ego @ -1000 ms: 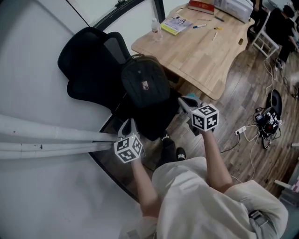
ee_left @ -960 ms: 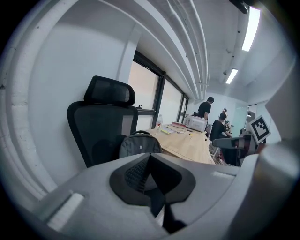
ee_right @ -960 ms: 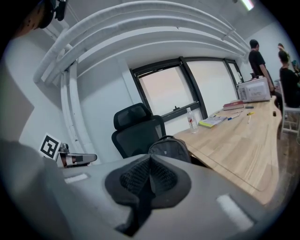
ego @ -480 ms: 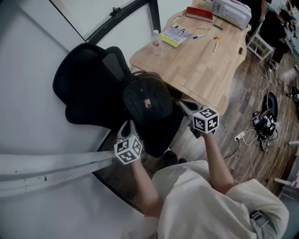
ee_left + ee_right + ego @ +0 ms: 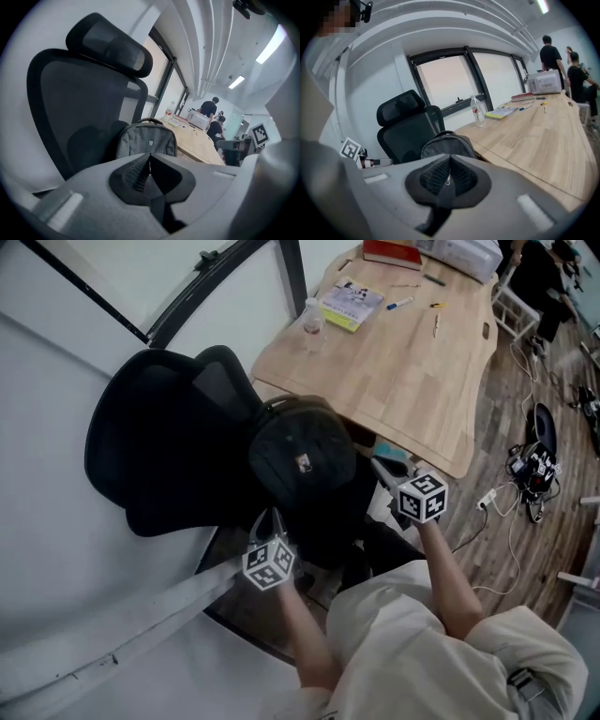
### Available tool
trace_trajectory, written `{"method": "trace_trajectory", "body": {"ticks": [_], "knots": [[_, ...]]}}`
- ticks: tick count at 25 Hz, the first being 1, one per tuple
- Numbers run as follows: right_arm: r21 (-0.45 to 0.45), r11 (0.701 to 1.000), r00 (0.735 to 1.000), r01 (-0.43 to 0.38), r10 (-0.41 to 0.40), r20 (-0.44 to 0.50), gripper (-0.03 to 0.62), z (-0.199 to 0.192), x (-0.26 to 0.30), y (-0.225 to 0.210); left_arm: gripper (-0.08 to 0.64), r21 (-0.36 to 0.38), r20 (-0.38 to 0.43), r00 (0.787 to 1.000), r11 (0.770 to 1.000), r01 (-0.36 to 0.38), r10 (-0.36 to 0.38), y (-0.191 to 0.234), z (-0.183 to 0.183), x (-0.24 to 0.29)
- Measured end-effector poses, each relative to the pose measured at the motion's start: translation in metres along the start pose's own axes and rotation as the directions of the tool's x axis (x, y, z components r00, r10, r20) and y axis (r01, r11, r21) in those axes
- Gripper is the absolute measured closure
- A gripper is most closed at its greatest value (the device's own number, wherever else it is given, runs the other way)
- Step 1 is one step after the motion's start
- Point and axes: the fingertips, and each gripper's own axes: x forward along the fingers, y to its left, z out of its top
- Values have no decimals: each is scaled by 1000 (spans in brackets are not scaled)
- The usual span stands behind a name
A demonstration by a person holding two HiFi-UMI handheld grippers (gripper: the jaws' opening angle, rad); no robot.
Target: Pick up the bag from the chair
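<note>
— Whereabouts of the backpack [image 5: 302, 460]?
— On the seat of the black office chair [image 5: 159, 446], upright, leaning back against the mesh backrest, carry loop at the top. Just beside the near edge of the wooden table [image 5: 412, 362].
— State of the left tongs [image 5: 269, 521]?
— Pressed together, pinching nothing. Held low at the backpack's left, near it but apart from it. Aimed at the grey front panel in the left gripper view, with the chair's backrest and headrest rising behind.
— And the right tongs [image 5: 382, 465]?
— Likewise clamped tight and empty. Held at the backpack's right, between it and the table edge, clear of the fabric.
— Anything on the table?
— Clear water bottle [image 5: 312, 315] near the chair-side corner, yellow booklet [image 5: 352, 304] just beyond, red book [image 5: 392, 253] at the far end, a couple of pens [image 5: 398, 304] in between.
— Elsewhere?
— Tangle of cables [image 5: 530, 470] on the wood-plank floor [image 5: 525, 549], well apart from the chair. Two people [image 5: 558, 54] at the table's far end, seen in the right gripper view.
</note>
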Motion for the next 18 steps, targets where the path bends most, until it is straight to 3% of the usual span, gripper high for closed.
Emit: {"method": "trace_trajectory", "body": {"ticks": [3, 8, 13, 18], "knots": [[14, 1000, 1000, -7, 8, -30, 545, -12, 37, -11, 552, -3, -36, 999, 1000, 25, -25, 16, -13, 22], [-8, 999, 990, -42, 41, -136, 505, -33, 99, -36, 552, -29, -22, 999, 998, 48, -49, 41, -12, 69], [23, 999, 977, -40, 44, -207, 461, -66, 137, -60, 547, -22, -85, 995, 998, 53, -55, 60, -34, 107], [14, 1000, 981, 3, 0, -195, 407, -91, 164, -77, 454, -52, -105, 994, 999, 14, -19, 90, -51, 144]]}}
